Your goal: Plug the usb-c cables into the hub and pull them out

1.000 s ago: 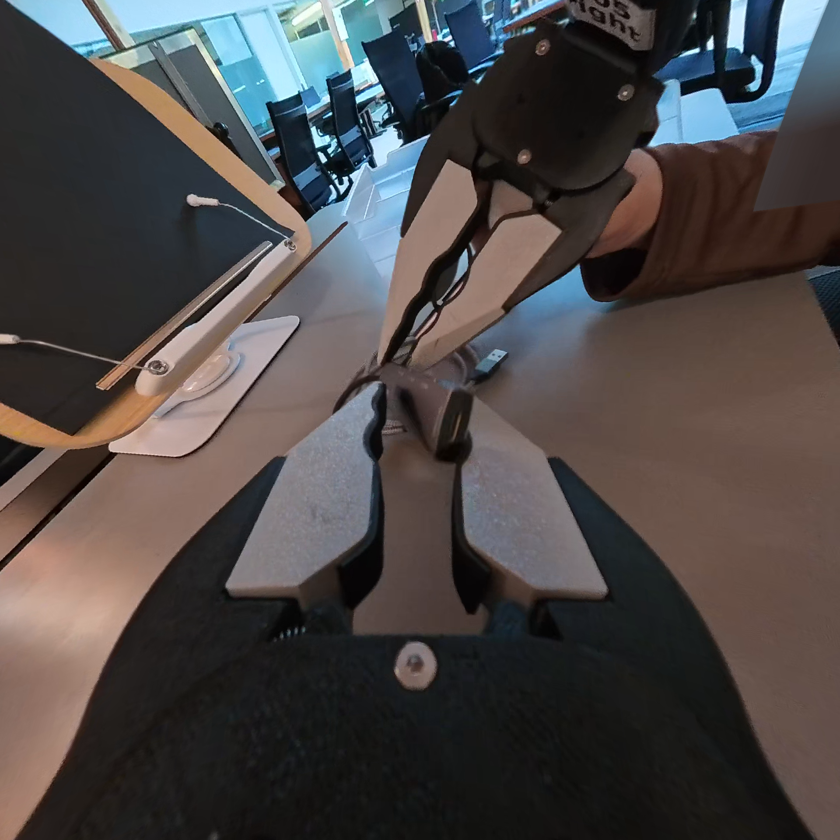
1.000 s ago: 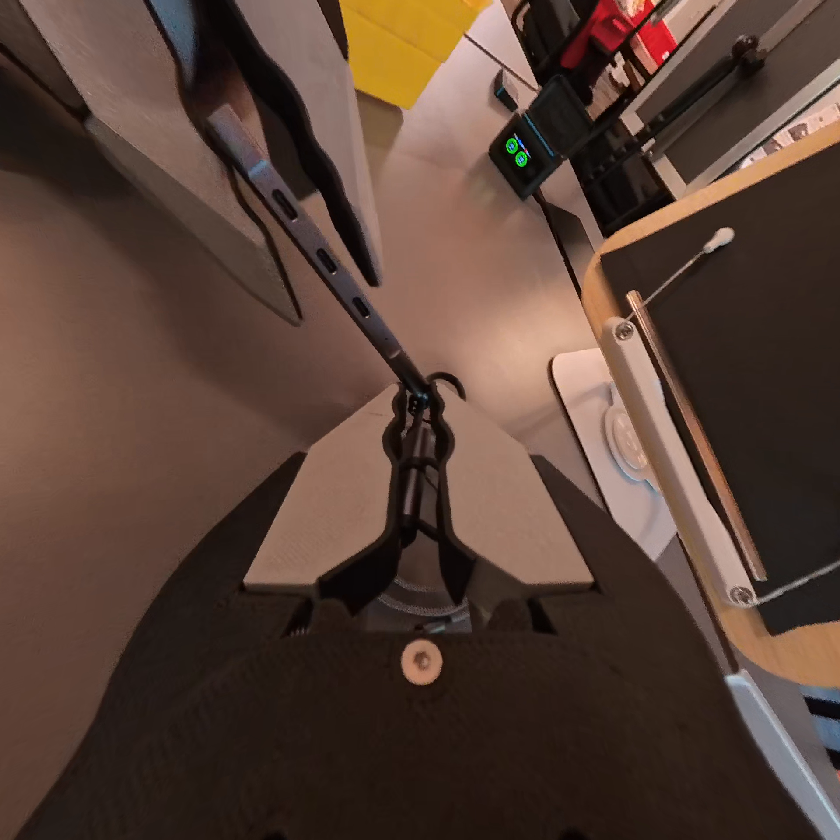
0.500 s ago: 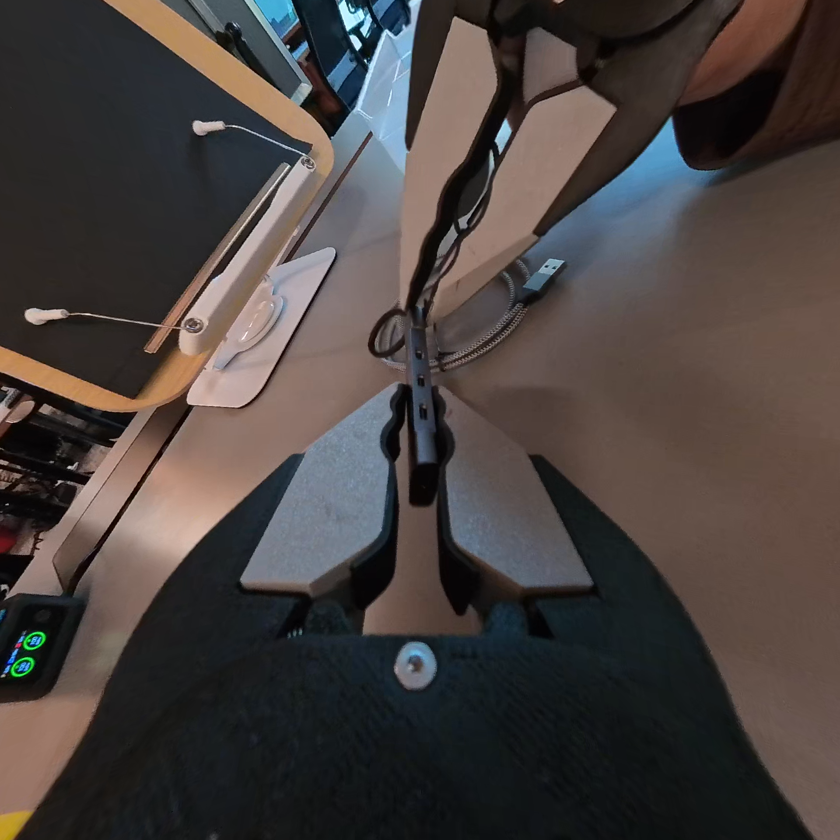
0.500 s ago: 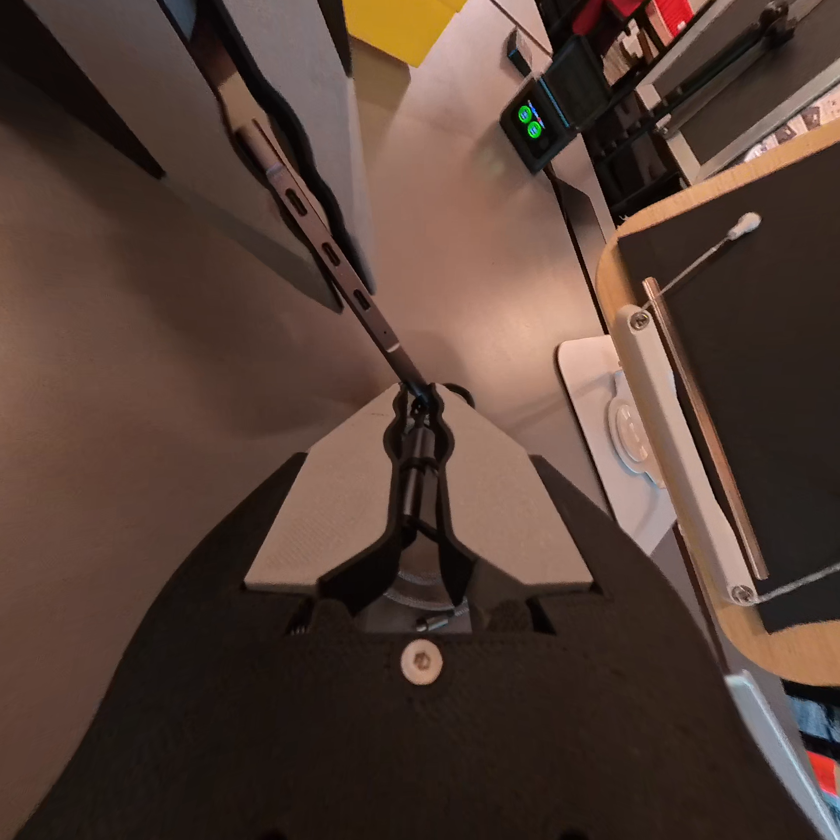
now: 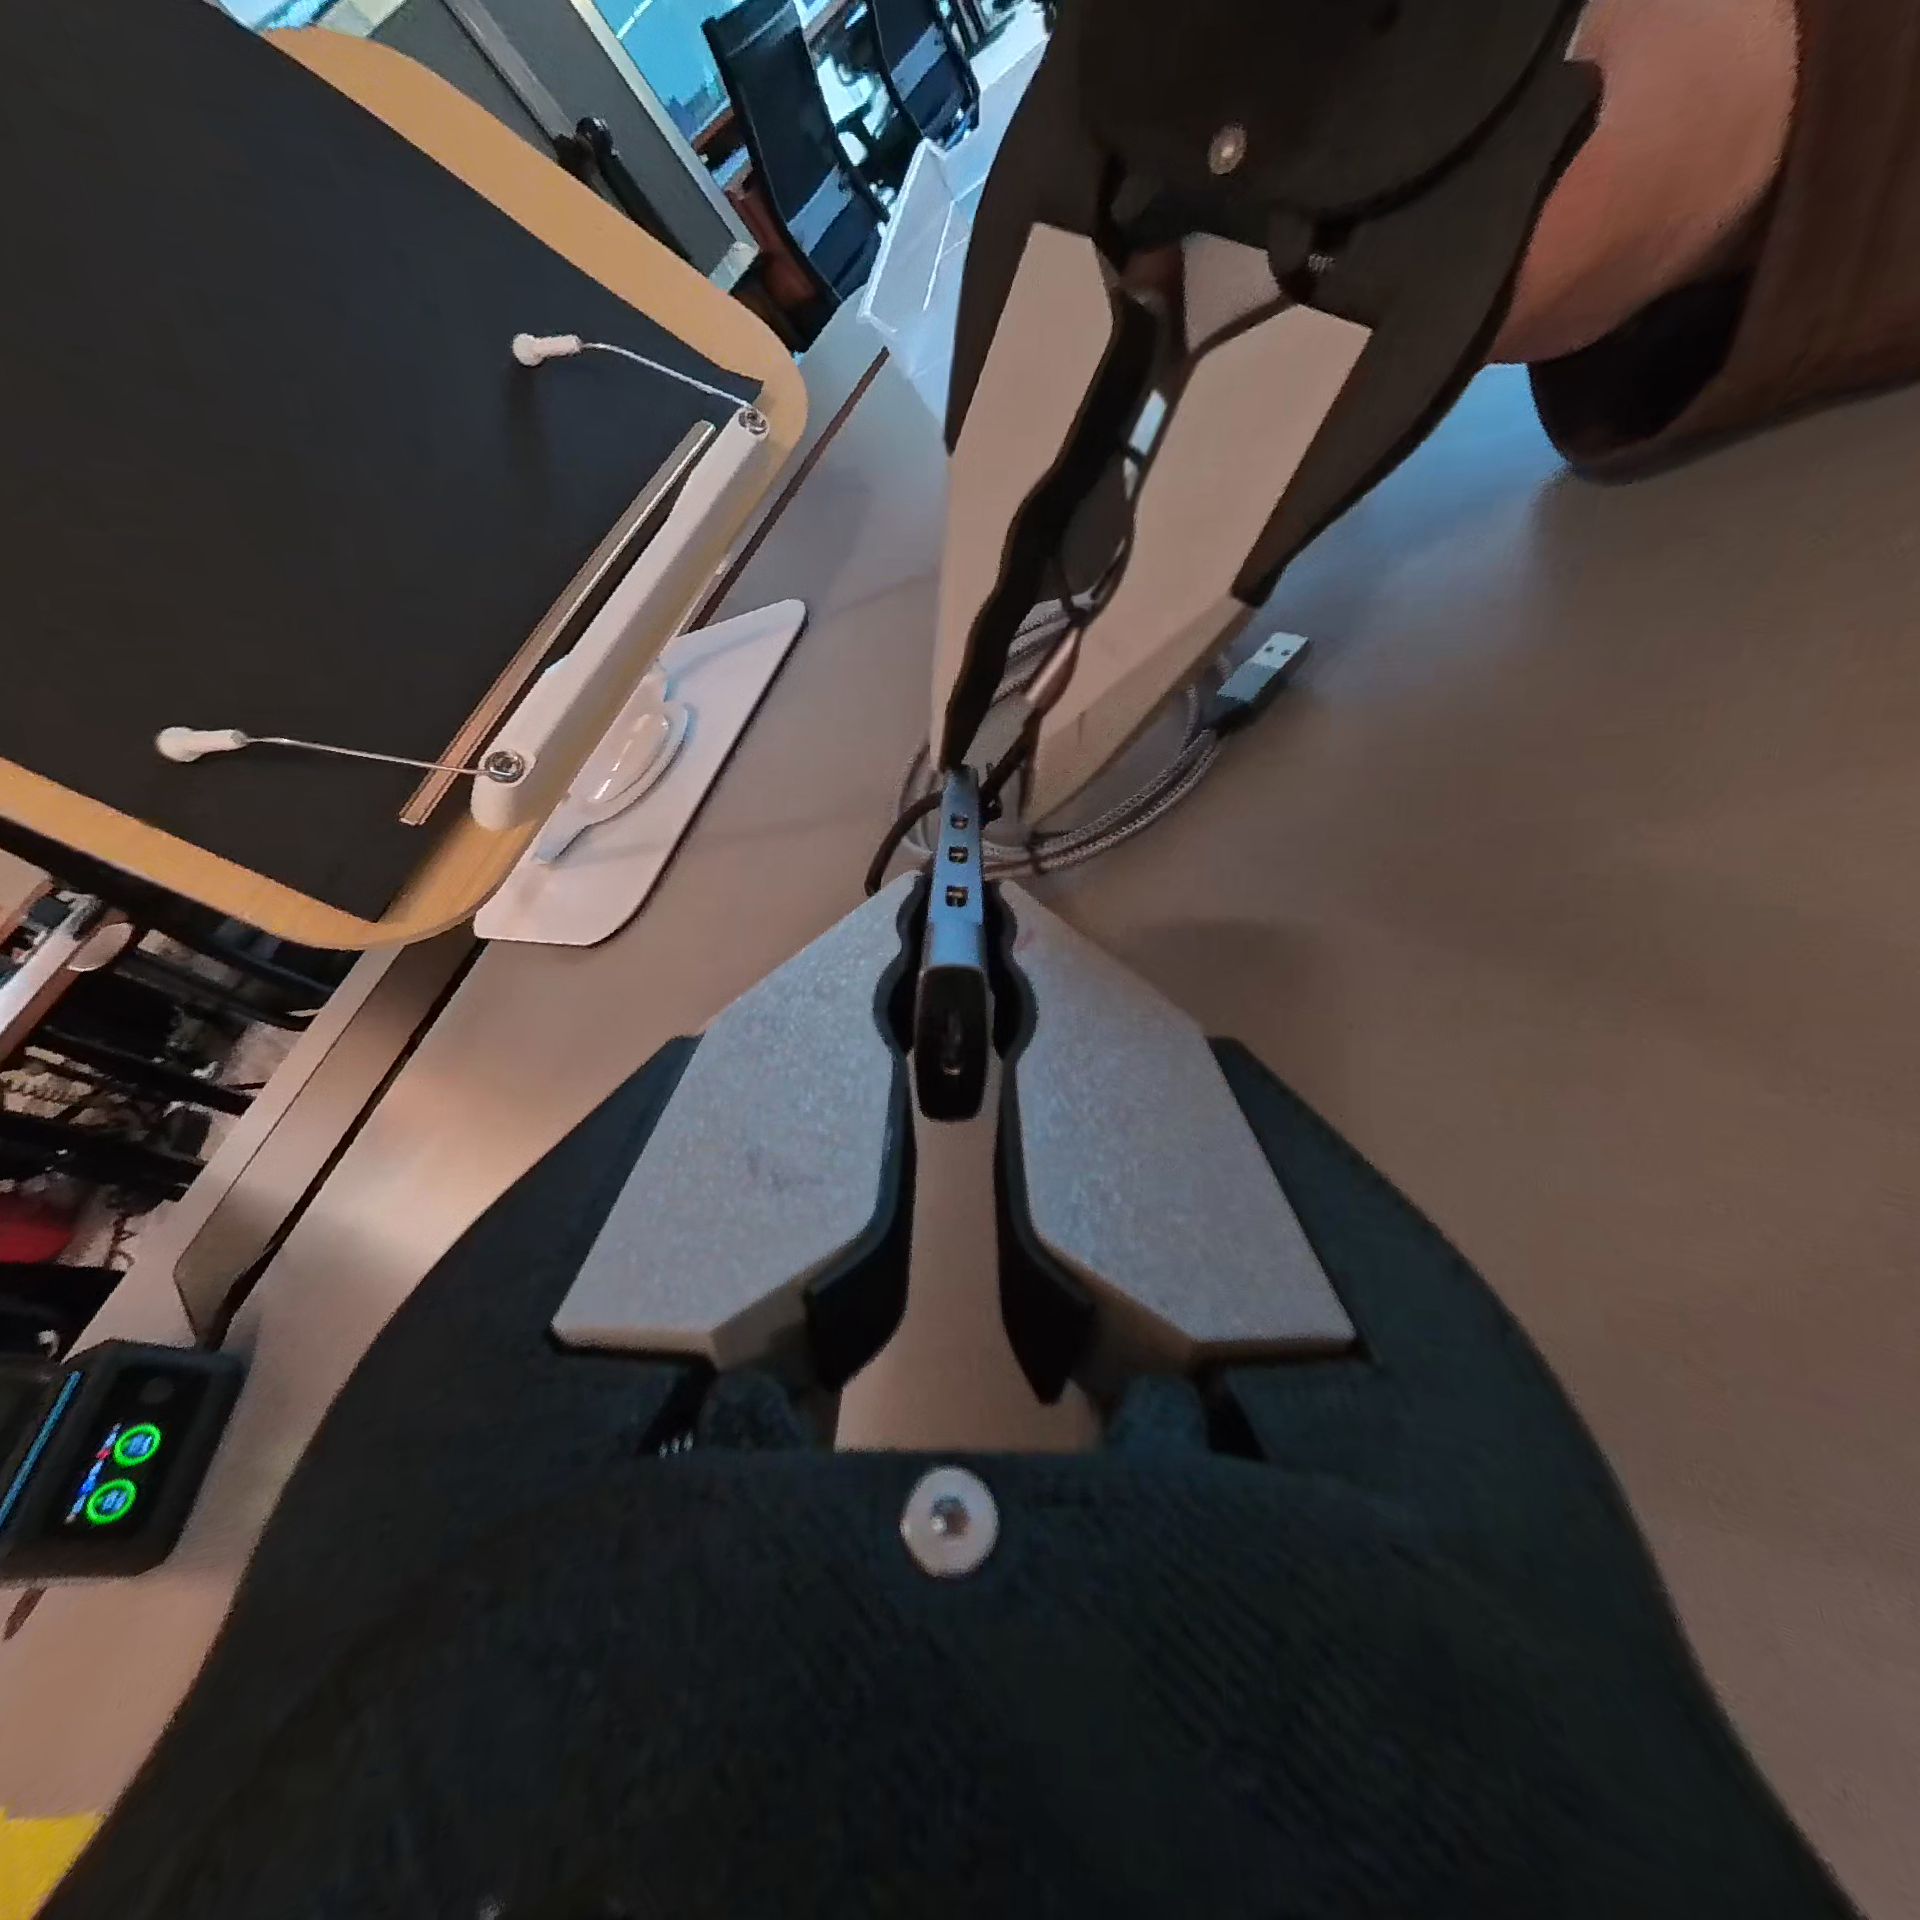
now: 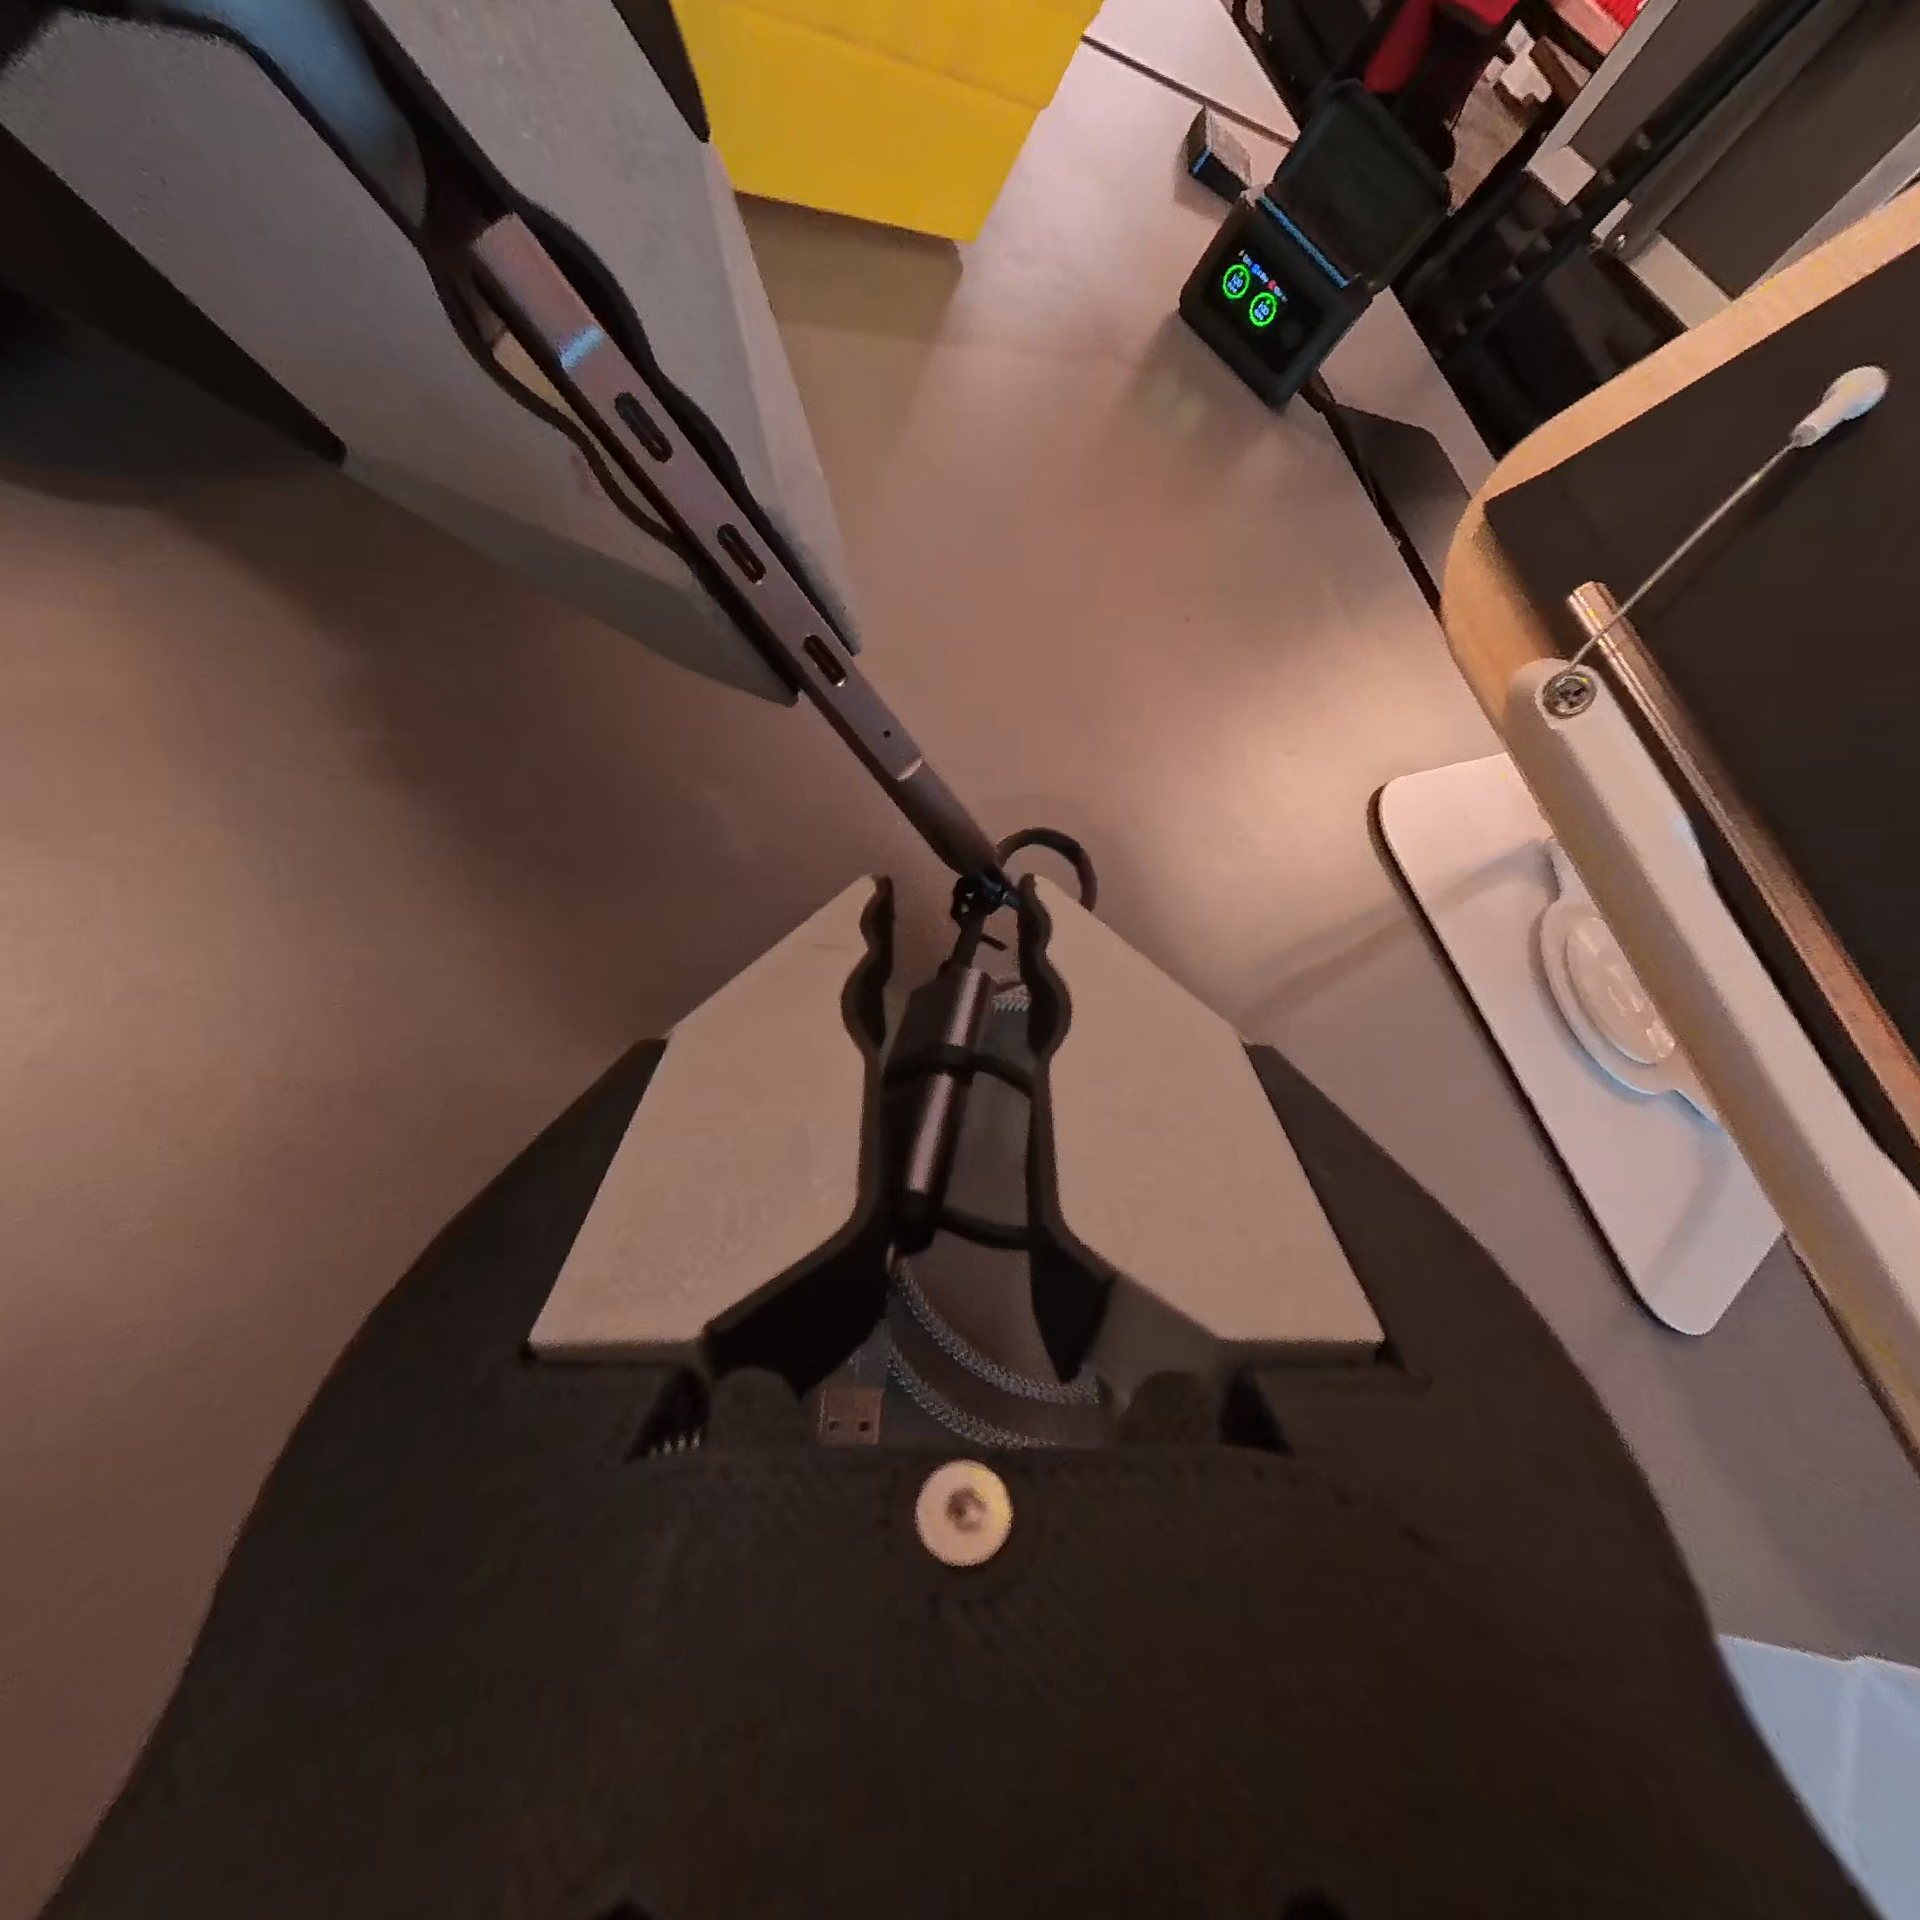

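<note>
The slim grey hub (image 5: pixel 951 935) is clamped edge-up in my left gripper (image 5: pixel 951 914), ports facing up, its far end low over the table. In the right wrist view the hub (image 6: pixel 727 530) slants down from the left gripper (image 6: pixel 810 665) towards my right gripper (image 6: pixel 956 894). The right jaws stand slightly apart around a grey cable plug (image 6: pixel 935 1091), which leans on the left finger. A thin black lead loops at the hub's end (image 6: pixel 1039 847). In the left wrist view the right gripper (image 5: pixel 987 764) points down at the hub's far end.
A braided cable coil (image 5: pixel 1122 810) with a USB-A plug (image 5: pixel 1262 670) lies under the right gripper. A black board on a white stand (image 5: pixel 665 748) is at left. A black device with green lights (image 6: pixel 1273 301) and a yellow box (image 6: pixel 883 104) sit behind. A person's sleeve (image 5: pixel 1714 260) is at upper right. One gripper's finger ends stand about 4 cm off the other's.
My left gripper turned the hub from flat to edge-up and drew back a little. The right jaws, closed tight on the plug before, have spread slightly.
</note>
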The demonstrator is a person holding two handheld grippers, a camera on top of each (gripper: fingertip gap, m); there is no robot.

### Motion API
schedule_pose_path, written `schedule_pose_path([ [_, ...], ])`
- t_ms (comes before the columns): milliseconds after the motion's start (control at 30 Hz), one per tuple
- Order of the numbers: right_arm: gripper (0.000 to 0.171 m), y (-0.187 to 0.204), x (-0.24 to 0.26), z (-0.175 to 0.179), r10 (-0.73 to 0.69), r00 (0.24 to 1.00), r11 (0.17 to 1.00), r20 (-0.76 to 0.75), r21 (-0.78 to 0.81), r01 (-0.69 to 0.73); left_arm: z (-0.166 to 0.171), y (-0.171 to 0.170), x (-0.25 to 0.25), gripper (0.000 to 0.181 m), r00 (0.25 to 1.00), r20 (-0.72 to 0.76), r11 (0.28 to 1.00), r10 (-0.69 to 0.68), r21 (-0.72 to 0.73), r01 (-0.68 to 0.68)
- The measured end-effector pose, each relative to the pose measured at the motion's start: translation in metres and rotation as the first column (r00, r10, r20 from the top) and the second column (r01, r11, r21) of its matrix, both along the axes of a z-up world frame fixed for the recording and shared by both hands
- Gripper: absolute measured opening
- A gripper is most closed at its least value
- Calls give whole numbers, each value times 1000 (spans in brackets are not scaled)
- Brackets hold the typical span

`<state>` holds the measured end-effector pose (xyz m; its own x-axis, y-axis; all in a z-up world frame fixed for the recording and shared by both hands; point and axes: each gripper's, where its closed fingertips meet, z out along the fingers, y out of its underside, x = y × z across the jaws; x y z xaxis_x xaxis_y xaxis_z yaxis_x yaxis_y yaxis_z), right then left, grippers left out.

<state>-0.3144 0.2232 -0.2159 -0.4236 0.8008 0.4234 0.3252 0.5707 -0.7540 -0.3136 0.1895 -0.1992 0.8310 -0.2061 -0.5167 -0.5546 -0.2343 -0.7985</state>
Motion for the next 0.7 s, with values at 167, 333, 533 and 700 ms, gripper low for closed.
schedule_pose_path([
  [167,17,14,0,22,-59,997,986,-50,-160,50,0,0,-21,7,994,-52,995,95,12,-94],
  [333,21,71,3,31,-288,957,932,-46,-243,269,2,-4,-52,7,954,-165,968,251,44,-247],
  [533,41,93,6,33,-357,934,839,8,-437,325,-3,-8,-78,7,917,-166,931,363,27,-363],
  [700,44,32,2,3,-117,984,895,137,-416,165,-1,-13,-95,7,881,-162,894,445,34,-446],
])
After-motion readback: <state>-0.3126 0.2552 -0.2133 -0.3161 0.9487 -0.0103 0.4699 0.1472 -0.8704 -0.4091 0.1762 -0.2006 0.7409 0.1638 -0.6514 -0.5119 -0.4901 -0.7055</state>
